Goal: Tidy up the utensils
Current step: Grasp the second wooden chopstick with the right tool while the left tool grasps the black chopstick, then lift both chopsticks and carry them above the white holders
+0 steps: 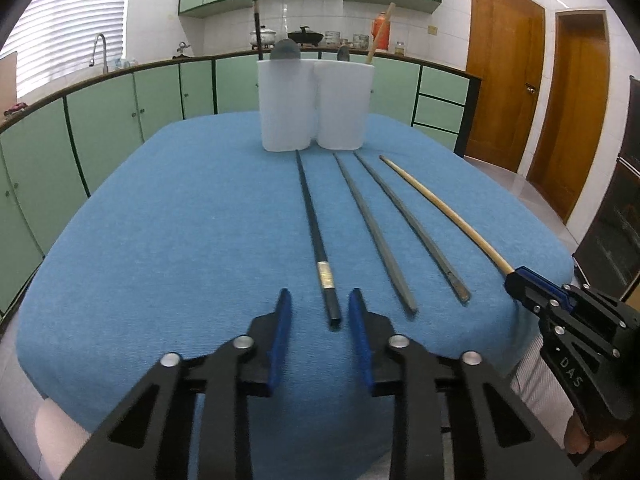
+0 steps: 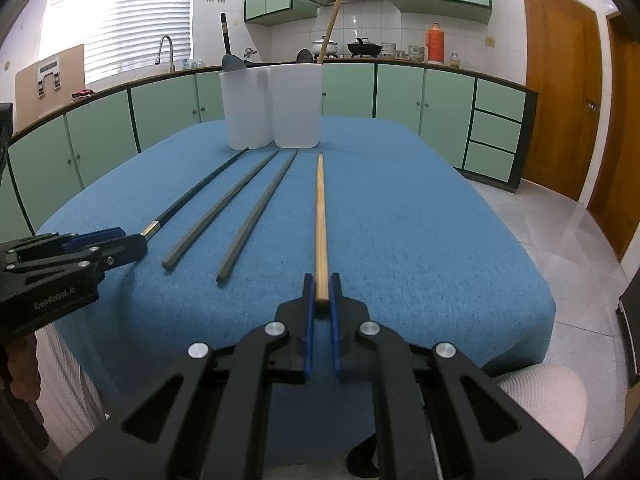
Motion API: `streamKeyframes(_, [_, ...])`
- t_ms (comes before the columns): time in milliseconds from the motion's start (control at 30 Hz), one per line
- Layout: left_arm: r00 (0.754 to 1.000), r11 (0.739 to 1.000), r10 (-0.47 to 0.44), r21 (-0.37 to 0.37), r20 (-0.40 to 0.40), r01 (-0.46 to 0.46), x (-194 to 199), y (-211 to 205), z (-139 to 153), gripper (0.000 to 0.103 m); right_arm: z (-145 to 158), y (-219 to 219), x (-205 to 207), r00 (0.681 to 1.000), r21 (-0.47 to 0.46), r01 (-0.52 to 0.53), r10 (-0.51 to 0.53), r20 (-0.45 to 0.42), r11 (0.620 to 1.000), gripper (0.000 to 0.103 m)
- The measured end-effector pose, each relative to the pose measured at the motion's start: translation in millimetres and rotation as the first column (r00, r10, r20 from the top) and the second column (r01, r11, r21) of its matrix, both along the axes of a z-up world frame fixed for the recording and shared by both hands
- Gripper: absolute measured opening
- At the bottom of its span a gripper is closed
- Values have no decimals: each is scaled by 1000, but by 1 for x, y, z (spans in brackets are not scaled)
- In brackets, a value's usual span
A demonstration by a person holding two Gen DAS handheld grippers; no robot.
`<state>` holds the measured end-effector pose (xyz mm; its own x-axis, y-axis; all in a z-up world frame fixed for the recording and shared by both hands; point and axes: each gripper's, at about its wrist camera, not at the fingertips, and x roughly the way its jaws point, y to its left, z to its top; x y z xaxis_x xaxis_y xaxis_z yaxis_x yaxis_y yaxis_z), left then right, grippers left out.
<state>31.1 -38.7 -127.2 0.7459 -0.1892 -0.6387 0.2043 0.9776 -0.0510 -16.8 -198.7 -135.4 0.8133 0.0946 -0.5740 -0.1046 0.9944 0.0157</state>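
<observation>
Four chopsticks lie side by side on the blue-clothed surface [image 1: 180,216], tips toward two white holders [image 1: 316,104] at the far edge; the holders touch and already carry utensils. Left gripper [image 1: 318,312]: fingers [image 1: 280,332] apart, straddling the butt end of the black chopstick [image 1: 316,236], pads not pressing it. Right gripper [image 2: 321,292]: fingers closed on the butt end of the wooden chopstick [image 2: 320,216], which points at the right-hand holder. Two grey chopsticks [image 2: 236,208] lie between black and wooden, untouched.
</observation>
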Motion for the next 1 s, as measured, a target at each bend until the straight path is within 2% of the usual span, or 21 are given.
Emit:
streamKeyframes(100, [1000,1000,-5,7,4,5,-2,-5,0,22,0,0,0,1000,5,-2,2,1,1000,6])
streamKeyframes(167, [1000,1000,-5,11,8,5,-2,-8,-1,13,-1,-1,0,1000,6,-3,3,3,1000,6])
streamKeyframes(233, [1000,1000,-2,9,8,2,-4,-9,-1,8,-2,-1,0,1000,11,-4,4,4,1000,6])
streamKeyframes(500, [1000,999,13,33,26,-14,-11,-10,4,7,0,-2,-2,1000,7,-4,4,6,1000,6])
streamKeyframes(733, [992,998,8,58,124,-15,-27,-7,33,7,23,-9,-8,998,5,-13,13,57,1000,6])
streamKeyframes(1000, [968,999,7,42,251,-19,-36,2,82,6,71,-17,-12,987,6,-43,42,153,999,6])
